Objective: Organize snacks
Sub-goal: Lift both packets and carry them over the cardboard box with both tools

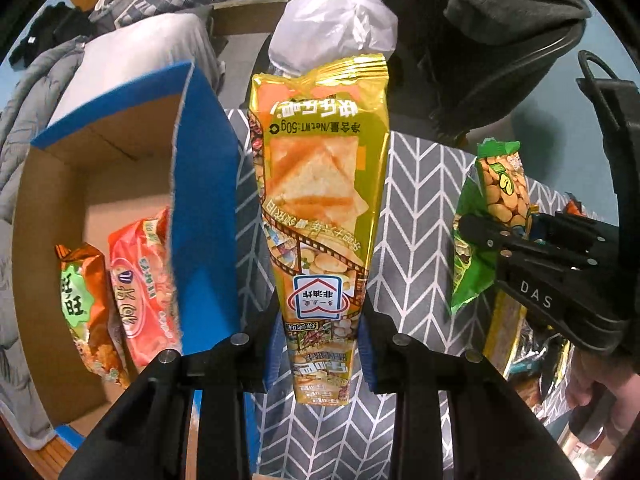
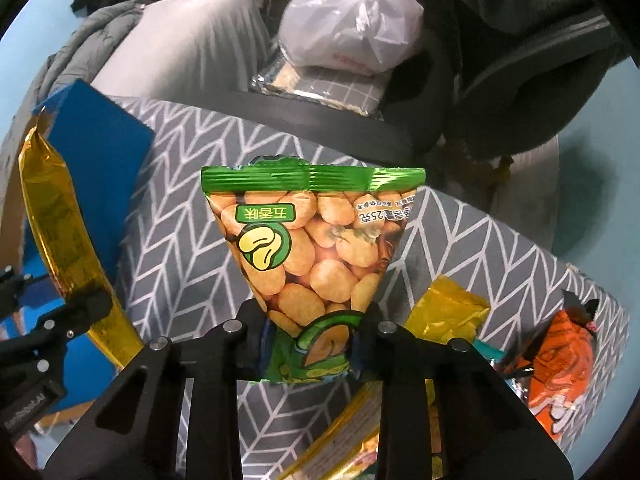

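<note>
My left gripper [image 1: 320,356] is shut on the bottom of a tall yellow chip packet [image 1: 320,184], which hangs above the patterned cloth right of the blue cardboard box [image 1: 200,168]. In the box lie an orange snack pack [image 1: 86,312] and a red snack pack [image 1: 140,280]. My right gripper [image 2: 312,350] is shut on the lower end of a green broad-bean packet [image 2: 312,240]. That gripper [image 1: 520,236] and the green packet [image 1: 500,196] also show at the right of the left wrist view. The yellow packet [image 2: 60,220] and left gripper [image 2: 72,312] appear at the left of the right wrist view.
A grey cloth with white chevrons [image 2: 180,220] covers the table. More snacks lie at its right: a gold packet [image 2: 448,312] and an orange packet [image 2: 564,364]. A white plastic bag [image 2: 352,20], grey bedding [image 2: 180,40] and a dark chair [image 1: 500,40] stand behind. A person's hand [image 1: 600,392] shows at lower right.
</note>
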`<state>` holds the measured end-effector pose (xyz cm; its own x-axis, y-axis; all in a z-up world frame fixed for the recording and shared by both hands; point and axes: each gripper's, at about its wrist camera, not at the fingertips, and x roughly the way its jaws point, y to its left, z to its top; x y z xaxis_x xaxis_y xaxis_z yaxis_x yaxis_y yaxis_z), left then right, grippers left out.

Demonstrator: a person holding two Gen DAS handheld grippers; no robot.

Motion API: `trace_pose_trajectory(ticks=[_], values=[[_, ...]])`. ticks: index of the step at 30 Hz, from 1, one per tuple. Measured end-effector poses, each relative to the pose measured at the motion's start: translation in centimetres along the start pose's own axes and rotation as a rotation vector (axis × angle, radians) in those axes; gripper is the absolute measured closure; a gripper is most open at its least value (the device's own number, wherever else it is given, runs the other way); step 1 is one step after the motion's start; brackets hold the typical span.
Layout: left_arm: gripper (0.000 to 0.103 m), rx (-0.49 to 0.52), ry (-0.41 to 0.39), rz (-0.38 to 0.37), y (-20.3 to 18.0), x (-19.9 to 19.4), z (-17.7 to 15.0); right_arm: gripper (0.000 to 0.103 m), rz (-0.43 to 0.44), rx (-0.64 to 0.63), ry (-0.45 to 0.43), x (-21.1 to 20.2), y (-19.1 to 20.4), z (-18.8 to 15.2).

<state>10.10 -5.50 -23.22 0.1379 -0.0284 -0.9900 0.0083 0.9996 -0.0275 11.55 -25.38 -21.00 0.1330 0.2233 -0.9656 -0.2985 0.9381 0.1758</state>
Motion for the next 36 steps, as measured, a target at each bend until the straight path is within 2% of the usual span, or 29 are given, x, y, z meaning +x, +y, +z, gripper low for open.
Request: trace_pose_trajectory(ticks=[13, 25, 36], values=[[0.071, 0.011, -0.082, -0.019, 1.2, -5.8, -2.6, 0.076, 0.003, -0.073, -0.071, -5.8, 2.2, -0.8], [0.071, -0.011, -0.142, -0.037, 4.3, -11.1, -4.3, 0.076, 0.039, -0.124, -0.126, -10.6, 5.2, -1.7], [0.071, -0.105, -0.169, -0.091, 8.3, -14.5, -5.2, 0.076, 0.084, -0.182, -0.155, -12.7, 8.9, -0.7]])
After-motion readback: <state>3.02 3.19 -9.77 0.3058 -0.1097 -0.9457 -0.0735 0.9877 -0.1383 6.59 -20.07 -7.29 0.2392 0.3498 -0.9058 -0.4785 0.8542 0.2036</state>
